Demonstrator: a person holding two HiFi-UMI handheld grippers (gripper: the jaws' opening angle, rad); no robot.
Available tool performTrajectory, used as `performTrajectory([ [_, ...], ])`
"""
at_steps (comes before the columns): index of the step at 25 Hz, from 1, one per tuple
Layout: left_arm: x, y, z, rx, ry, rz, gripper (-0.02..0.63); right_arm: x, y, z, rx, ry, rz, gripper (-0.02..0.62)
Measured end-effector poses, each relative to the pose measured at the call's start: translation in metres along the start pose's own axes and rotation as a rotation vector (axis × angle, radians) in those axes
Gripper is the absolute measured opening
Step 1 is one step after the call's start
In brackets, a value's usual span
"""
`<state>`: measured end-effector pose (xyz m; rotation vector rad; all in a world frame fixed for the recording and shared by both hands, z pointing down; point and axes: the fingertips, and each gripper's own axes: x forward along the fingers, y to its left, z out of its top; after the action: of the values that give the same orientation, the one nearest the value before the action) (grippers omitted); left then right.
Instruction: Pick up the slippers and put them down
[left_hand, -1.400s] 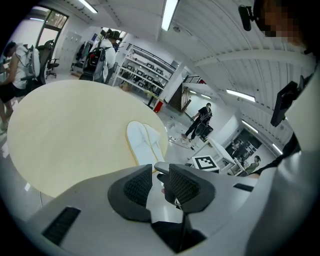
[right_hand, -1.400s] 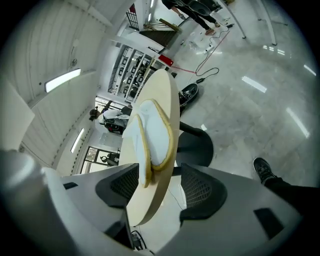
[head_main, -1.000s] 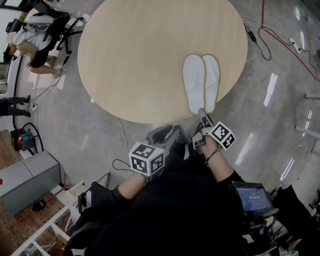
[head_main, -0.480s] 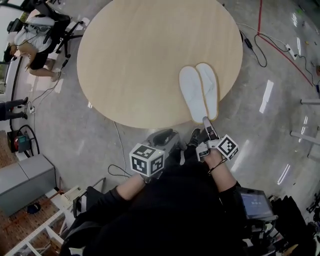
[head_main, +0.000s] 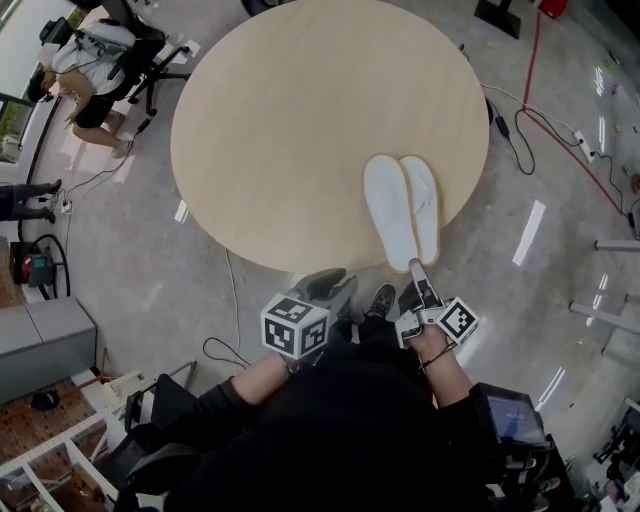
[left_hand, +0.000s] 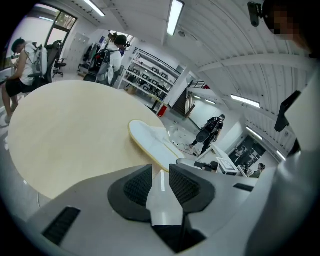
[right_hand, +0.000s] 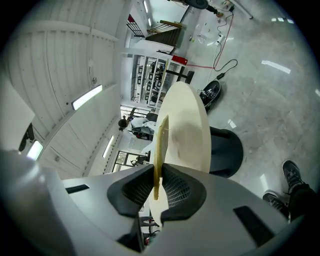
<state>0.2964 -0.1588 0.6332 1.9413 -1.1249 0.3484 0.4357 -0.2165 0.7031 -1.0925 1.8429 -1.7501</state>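
**Right jaws pinched on a slipper heel at the bench rim**

The slippers (head_main: 402, 208) lie side by side, touching along their length, on the lower right part of the round bench (head_main: 300, 120) in the head view. Their heels reach its near rim. Both are white with a thin yellowish edge.

My right gripper (head_main: 415, 268) sits just below them in that frame, at the heel of the right-side slipper (head_main: 425, 205). In the right gripper view its jaws have just been closing. They now pinch the thin yellowish sole edge (right_hand: 157, 150), which stands on edge between the two dark pads. Behind it I see the pale bench top (right_hand: 190, 125). I cannot tell whether the heel is off the surface.

My left gripper (head_main: 332, 282) hangs lower centre in the head view, off the bench rim and apart from the slippers. In the left gripper view its jaws (left_hand: 161, 175) stand slightly apart with nothing between them. The slippers (left_hand: 150, 142) show beyond them on the bench (left_hand: 65, 130).

Each gripper carries its marker cube (head_main: 295, 325), and a dark shoe (head_main: 380, 298) shows between the two grippers.

Further out, on the grey floor (head_main: 560, 180), a red cable (head_main: 530, 60) runs along the upper right. A person (head_main: 85, 70) sits at the upper left.
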Motion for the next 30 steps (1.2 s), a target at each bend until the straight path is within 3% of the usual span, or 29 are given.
performTrajectory([
  [8, -0.012, 0.001, 0.011, -0.047, -0.085, 0.073, 0.12, 0.01, 0.039, -0.003, -0.03, 0.1, 0.113, 0.058],
  [15, -0.031, 0.004, 0.001, -0.131, -0.186, 0.179, 0.12, 0.014, 0.052, -0.015, -0.006, 0.212, 0.151, 0.058],
  [23, -0.067, 0.023, -0.032, -0.267, -0.256, 0.291, 0.12, 0.03, 0.057, -0.045, -0.043, 0.348, 0.172, 0.058],
  [30, -0.109, 0.043, -0.037, -0.268, -0.328, 0.311, 0.12, 0.041, 0.086, -0.092, -0.057, 0.392, 0.217, 0.058],
])
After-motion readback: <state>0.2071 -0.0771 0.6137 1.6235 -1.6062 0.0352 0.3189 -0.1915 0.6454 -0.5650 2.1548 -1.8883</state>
